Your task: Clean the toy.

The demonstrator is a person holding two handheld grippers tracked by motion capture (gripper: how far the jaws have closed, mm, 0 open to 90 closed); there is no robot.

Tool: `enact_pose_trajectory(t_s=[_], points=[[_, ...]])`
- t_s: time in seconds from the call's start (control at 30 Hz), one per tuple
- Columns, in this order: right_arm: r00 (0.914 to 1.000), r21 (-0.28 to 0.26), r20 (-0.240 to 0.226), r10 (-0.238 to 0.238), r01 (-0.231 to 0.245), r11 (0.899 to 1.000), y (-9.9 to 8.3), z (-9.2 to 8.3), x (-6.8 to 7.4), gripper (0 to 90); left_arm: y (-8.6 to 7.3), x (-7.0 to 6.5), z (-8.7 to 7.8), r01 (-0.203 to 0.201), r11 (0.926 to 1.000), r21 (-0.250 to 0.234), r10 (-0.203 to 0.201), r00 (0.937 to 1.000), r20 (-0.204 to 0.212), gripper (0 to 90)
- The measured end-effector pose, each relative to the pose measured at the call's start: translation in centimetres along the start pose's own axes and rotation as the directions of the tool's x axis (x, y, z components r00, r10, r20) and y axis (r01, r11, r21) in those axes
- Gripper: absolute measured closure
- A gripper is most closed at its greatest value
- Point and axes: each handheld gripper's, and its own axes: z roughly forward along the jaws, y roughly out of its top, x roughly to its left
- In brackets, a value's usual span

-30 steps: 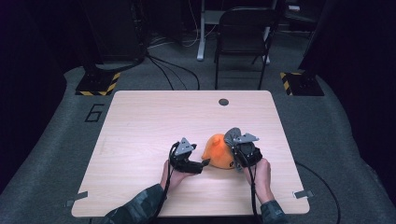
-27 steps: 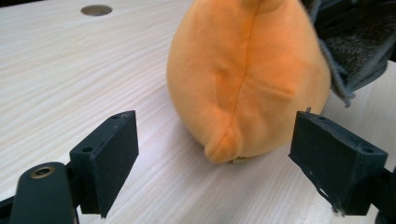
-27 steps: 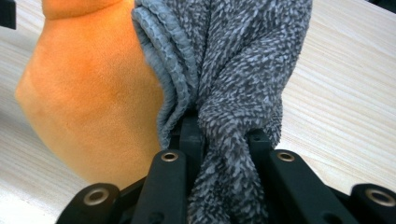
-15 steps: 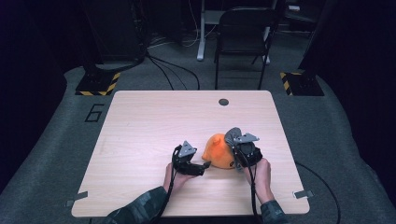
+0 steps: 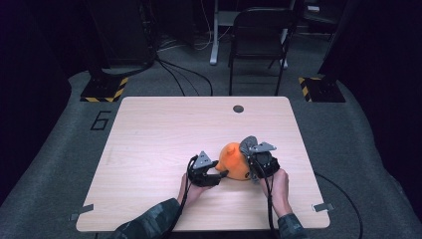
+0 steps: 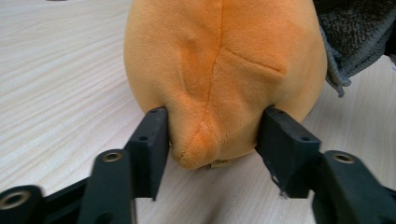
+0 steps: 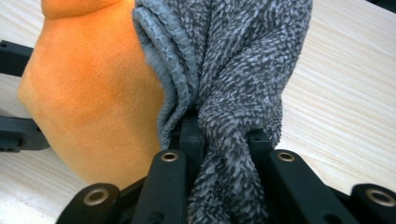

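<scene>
An orange plush toy (image 5: 233, 162) lies on the wooden table (image 5: 164, 129), near its front right. My left gripper (image 5: 222, 173) reaches in from the toy's left. Its jaws have just been closing, and both pads now press into the toy's narrow end (image 6: 205, 140). My right gripper (image 5: 252, 155) sits at the toy's right side, shut on a bunched grey fuzzy cloth (image 7: 243, 60). The cloth drapes against the orange plush toy (image 7: 93, 107) and shows at the top right of the left gripper view as a grey cloth (image 6: 350, 37).
A small dark round grommet (image 5: 238, 108) sits near the table's far edge. A black folding chair (image 5: 261, 35) stands beyond the table, with cables and yellow-black striped bases (image 5: 104, 89) on the grey floor. The table's left half is bare wood.
The left gripper's jaws have drawn together onto the orange plush toy's end. The right gripper and the grey cloth have stayed where they were.
</scene>
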Motion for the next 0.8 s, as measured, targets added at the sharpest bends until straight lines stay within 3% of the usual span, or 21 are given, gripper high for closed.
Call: enact_pose_trajectory(t_s=[0.3, 0.8], points=[[1.0, -0.004, -0.003, 0.002, -0.002, 1.0, -0.01, -0.01, -0.14, 75.4, -0.07, -0.01, 0.11, -0.015, 0.9999, -0.008, 0.015, 0.9999, -0.001, 66.7], [0.9999, -0.005, 0.0, 0.014, -0.014, 1.0, -0.01, -0.09, -0.1, 75.3, -0.12, 0.11, 0.21, 0.0, 0.9996, -0.027, 0.0, 1.0, 0.0, 73.8]])
